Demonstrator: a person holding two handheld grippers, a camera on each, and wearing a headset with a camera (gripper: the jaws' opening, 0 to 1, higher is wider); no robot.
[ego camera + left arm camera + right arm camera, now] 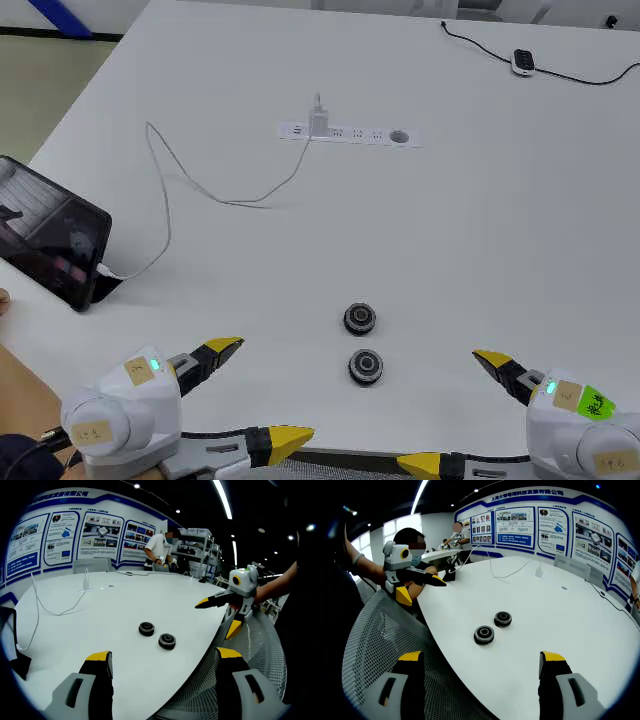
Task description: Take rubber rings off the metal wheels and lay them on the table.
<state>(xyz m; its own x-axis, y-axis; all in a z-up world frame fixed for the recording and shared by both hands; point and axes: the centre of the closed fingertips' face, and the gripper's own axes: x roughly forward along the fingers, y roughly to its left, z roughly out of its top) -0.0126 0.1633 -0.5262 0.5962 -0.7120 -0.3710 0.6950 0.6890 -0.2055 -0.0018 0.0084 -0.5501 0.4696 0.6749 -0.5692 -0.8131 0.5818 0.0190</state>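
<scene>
Two small metal wheels with black rubber rings lie flat on the white table (480,220), close together near its front edge: the far wheel (360,318) (146,628) (503,618) and the near wheel (366,366) (167,640) (484,634). My left gripper (268,392) (163,655) (424,591) hovers open to the left of the wheels, holding nothing. On the wheels' right my right gripper (448,410) (480,656) (216,617) is open too, its yellow-tipped jaws spread wide. Both stand well apart from the wheels.
A tablet (50,235) leans at the left edge, its white cable (160,190) running to a power strip (350,133) at mid-table. A small black-and-white device (523,62) on a dark cord lies far right. A mesh chair (385,645) sits below the table's front edge.
</scene>
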